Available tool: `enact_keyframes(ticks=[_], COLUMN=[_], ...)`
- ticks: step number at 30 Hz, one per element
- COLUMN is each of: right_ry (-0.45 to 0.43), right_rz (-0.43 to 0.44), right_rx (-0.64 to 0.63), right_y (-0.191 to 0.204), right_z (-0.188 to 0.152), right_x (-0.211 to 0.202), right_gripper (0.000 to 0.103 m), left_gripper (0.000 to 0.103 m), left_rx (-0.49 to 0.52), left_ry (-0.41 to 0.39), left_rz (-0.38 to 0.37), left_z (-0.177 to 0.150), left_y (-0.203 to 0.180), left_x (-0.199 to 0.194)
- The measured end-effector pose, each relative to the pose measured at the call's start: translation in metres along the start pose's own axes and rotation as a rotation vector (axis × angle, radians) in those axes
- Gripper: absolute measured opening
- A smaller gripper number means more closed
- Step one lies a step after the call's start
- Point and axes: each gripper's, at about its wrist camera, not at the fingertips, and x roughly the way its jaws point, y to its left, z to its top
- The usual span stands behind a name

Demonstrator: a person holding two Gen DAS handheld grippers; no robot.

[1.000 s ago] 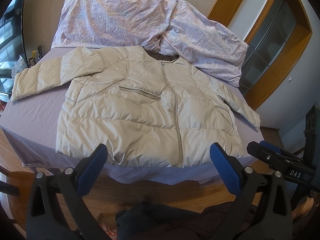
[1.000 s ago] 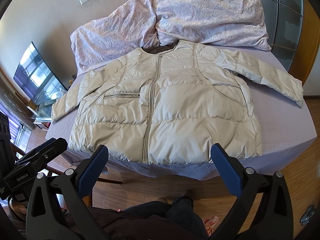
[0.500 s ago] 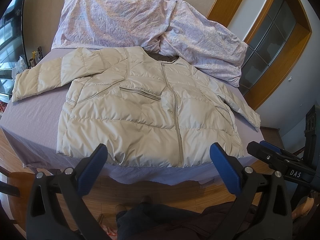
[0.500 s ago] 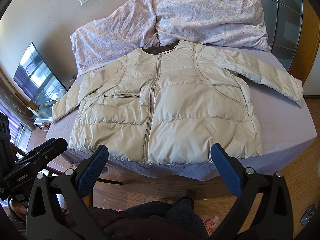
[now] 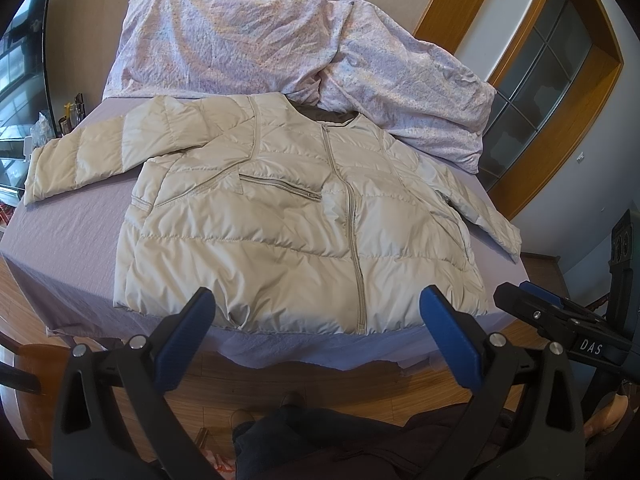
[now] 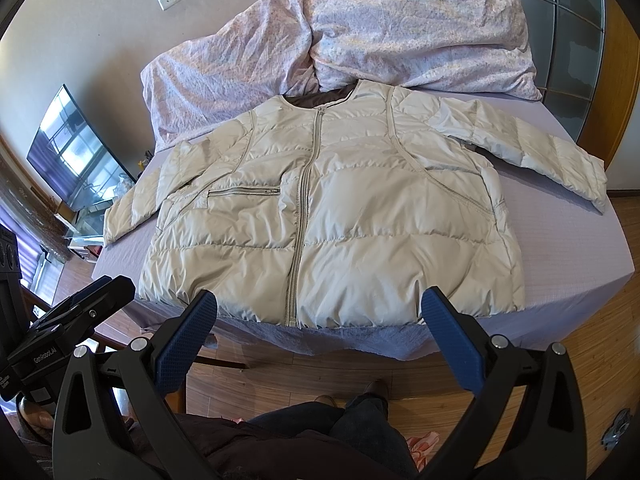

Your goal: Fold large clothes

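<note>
A beige quilted puffer jacket (image 5: 288,216) lies flat and zipped on the lilac bed (image 5: 72,240), front up, both sleeves spread out, hem toward me. It also shows in the right wrist view (image 6: 340,208). My left gripper (image 5: 316,312) is open and empty, held above the floor just short of the hem. My right gripper (image 6: 320,312) is open and empty at the same distance from the hem. The right gripper's body shows at the right edge of the left wrist view (image 5: 560,320); the left gripper's body shows at the left of the right wrist view (image 6: 68,332).
A crumpled floral duvet (image 5: 288,44) is heaped at the head of the bed behind the jacket's collar. A TV (image 6: 68,148) stands to the left of the bed. A wood-framed glass door (image 5: 560,64) is at the right. The person's legs (image 6: 352,420) and wooden floor lie below.
</note>
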Motion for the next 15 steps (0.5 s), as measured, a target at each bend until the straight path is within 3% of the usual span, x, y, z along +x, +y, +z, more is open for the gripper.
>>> enact_keyframes(ticks=[15], right_ry=[0.001], right_rz=[0.002], right_rx=[0.012], right_y=[-0.0049], right_z=[0.0022], right_x=[0.0031], right_gripper=[0.102], left_gripper=[0.101], left_rx=[0.000], left_ry=[0.002], left_rz=[0.001], left_z=[0.0007], left_y=[0.0005], left_x=[0.0002])
